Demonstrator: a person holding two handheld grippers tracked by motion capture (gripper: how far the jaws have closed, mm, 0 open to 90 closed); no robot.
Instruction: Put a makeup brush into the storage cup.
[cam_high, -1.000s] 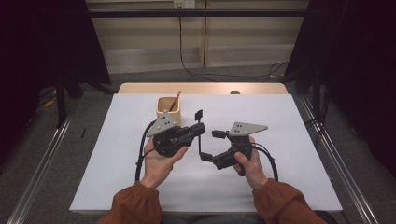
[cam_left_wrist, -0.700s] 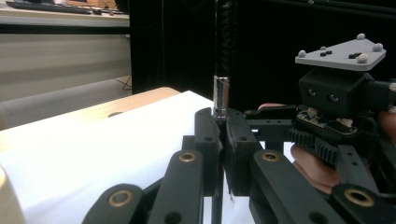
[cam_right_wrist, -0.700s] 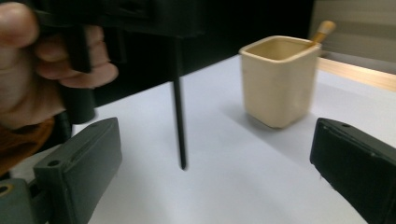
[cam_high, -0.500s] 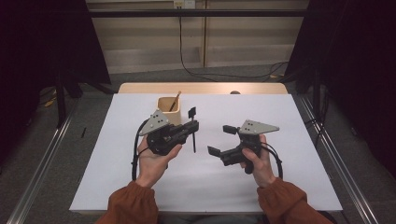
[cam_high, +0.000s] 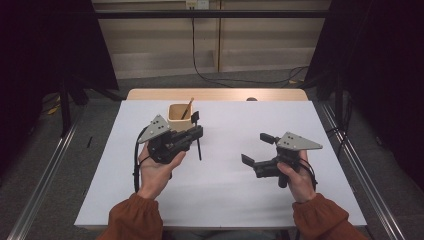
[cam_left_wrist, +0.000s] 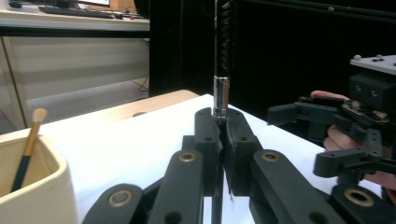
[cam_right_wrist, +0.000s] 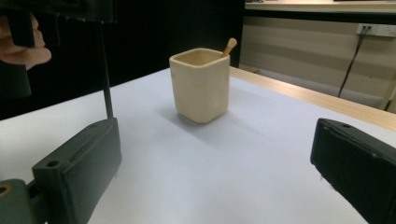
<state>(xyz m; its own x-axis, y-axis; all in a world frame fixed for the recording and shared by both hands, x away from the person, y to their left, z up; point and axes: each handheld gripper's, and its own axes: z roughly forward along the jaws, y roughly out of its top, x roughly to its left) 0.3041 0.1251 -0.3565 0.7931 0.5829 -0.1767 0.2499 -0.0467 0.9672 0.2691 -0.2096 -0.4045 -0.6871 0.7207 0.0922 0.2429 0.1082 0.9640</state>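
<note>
Clamping a black brush (cam_high: 198, 142) upright, the left gripper (cam_high: 196, 133) holds it just right of the cup (cam_high: 178, 118) — jaws shut on its handle. Right gripper (cam_high: 254, 148) sits well apart, jaws wide, empty — above the white table (cam_high: 225, 200).

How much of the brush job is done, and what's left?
One wooden-handled brush already stands in the cream square cup. The left claw is shut on a black brush with a silver collar, upright beside the cup. The right claw is open, empty. Probably left: dropping it in.
</note>
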